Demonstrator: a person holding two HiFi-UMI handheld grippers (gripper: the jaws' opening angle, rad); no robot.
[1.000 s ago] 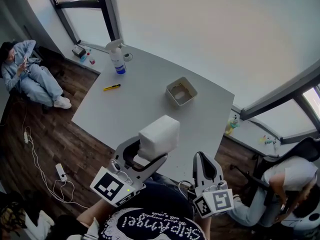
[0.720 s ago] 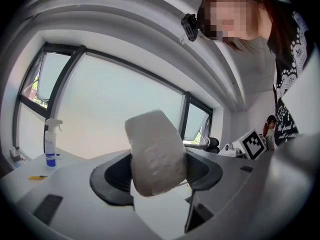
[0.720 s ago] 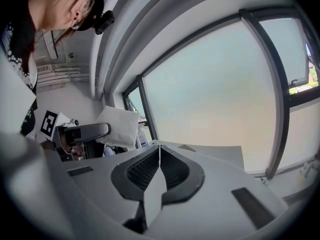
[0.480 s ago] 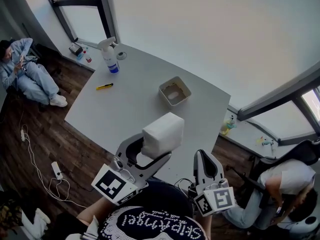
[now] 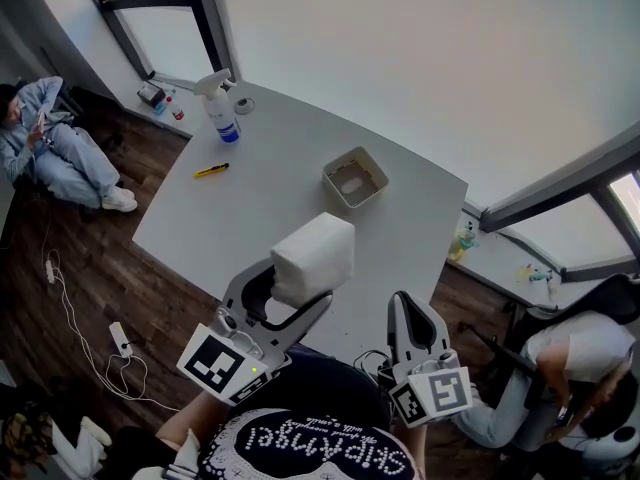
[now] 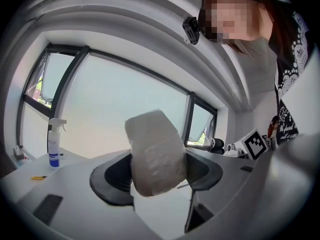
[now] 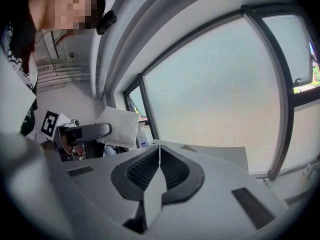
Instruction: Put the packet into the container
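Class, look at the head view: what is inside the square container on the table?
Only its pale, bare floor shows inside the container; its near wall hides a strip of it. The packet is outside, held in the left gripper.

Packet (image 5: 313,258) slightly nearer container (image 5: 338,191)

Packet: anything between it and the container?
Nothing visible. The left gripper holds the packet above the near edge; only bare table lies between it and the container. The spray bottle and yellow tool sit off to the side.
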